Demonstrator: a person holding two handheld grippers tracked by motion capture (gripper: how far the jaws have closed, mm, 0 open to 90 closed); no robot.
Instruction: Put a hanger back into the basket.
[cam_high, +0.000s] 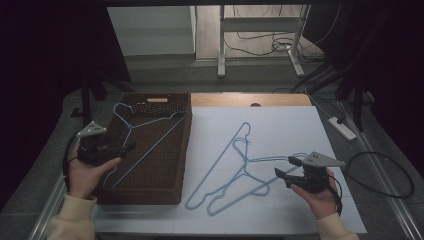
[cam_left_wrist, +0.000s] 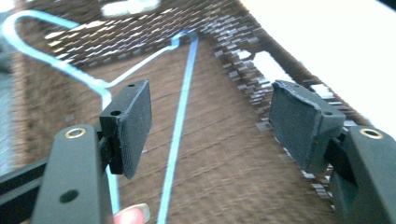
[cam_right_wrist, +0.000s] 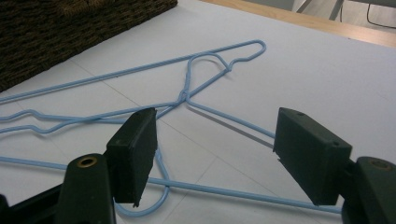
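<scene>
A dark wicker basket (cam_high: 186, 150) stands on the left of the table with one blue wire hanger (cam_high: 150, 150) lying in it. My left gripper (cam_high: 126, 148) hovers open above the basket's left side. In the left gripper view its jaws (cam_left_wrist: 210, 112) stand wide apart over the hanger's straight wire (cam_left_wrist: 179, 121) and the basket floor (cam_left_wrist: 224, 182), holding nothing. Two more blue hangers (cam_high: 215, 165) lie crossed on the white sheet (cam_high: 280, 125). My right gripper (cam_high: 286, 167) is open at their right end, just above their wires (cam_right_wrist: 185, 96).
The white sheet covers most of the table, with a strip of bare wood (cam_high: 225, 100) at the far edge. Beyond the right edge a power strip (cam_high: 342, 127) and cables lie on the floor. A desk frame (cam_high: 221, 45) stands behind the table.
</scene>
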